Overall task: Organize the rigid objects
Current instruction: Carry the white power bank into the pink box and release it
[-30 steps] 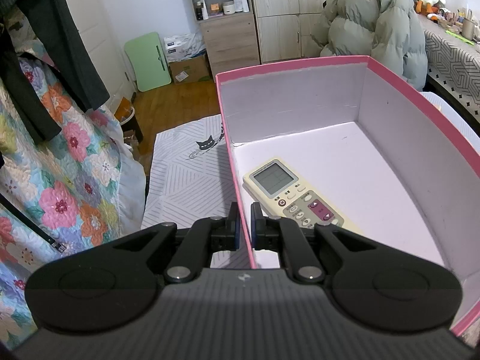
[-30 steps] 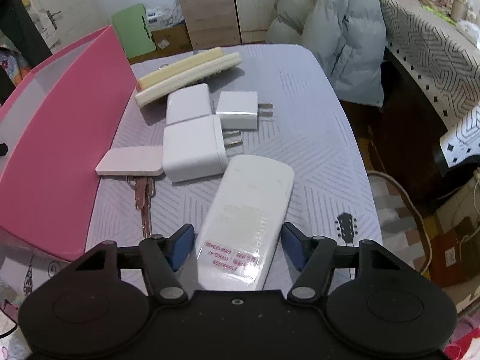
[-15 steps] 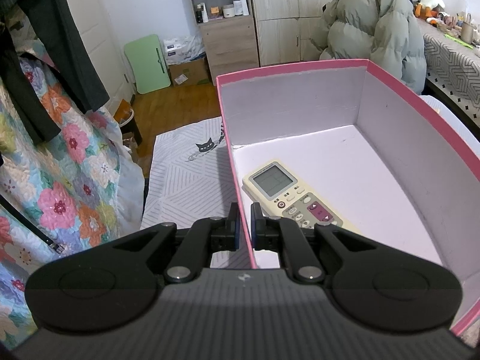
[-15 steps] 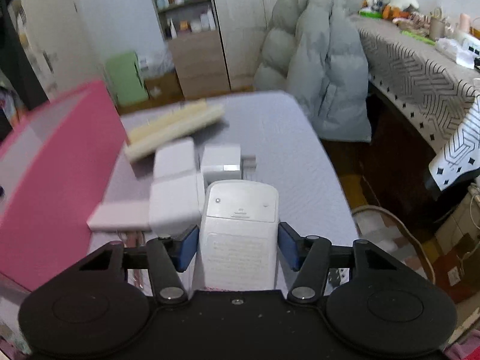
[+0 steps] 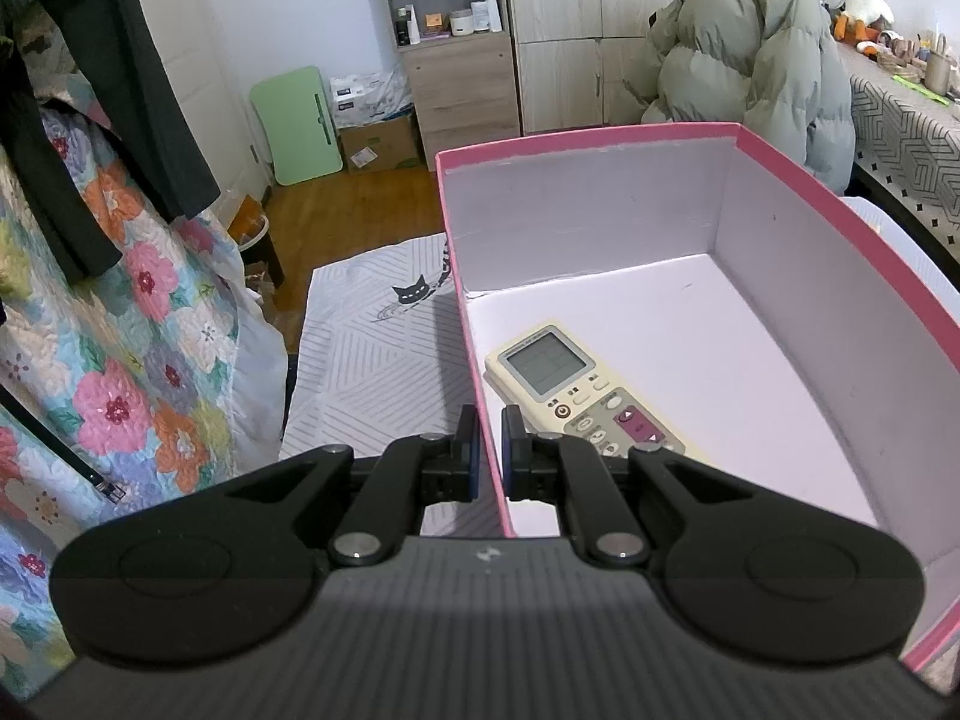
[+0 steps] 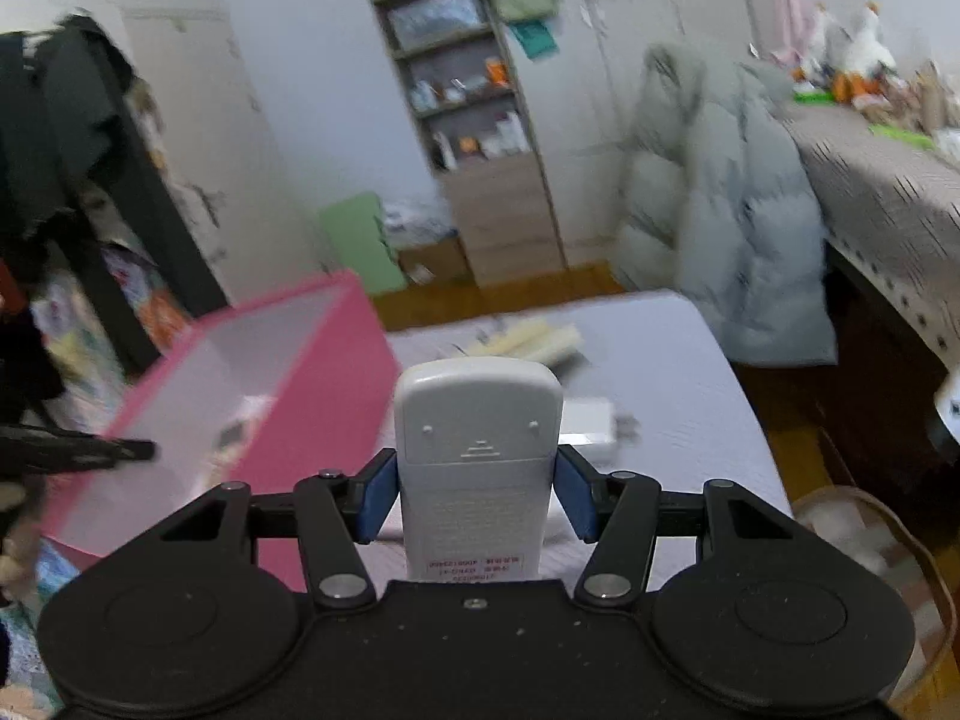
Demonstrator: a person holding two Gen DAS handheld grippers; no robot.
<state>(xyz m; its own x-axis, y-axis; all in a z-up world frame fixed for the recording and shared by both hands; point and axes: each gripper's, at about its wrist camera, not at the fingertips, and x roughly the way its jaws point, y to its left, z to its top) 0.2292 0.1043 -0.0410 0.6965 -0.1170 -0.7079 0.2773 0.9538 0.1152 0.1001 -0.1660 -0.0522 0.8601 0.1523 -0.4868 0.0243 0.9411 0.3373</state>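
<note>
Right gripper (image 6: 477,501) clamps white remote (image 6: 477,450); left gripper (image 5: 489,456) pinches pink box (image 5: 474,324) wall.

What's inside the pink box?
One remote with a screen lies face up on the floor of the pink box. The left gripper, pinching the box's wall, hides the remote's near end and that corner.

Matt cardboard box (image 5: 780,162) (smooth plastic remote (image 5: 576,387))

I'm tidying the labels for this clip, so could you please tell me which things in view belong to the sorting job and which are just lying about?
Job:
- pink box, left gripper clamped on its wall
- beige remote inside it
- white remote in right gripper
- white charger on table

Lying about:
- puffer jacket
- green board
- shelf bottles
</note>
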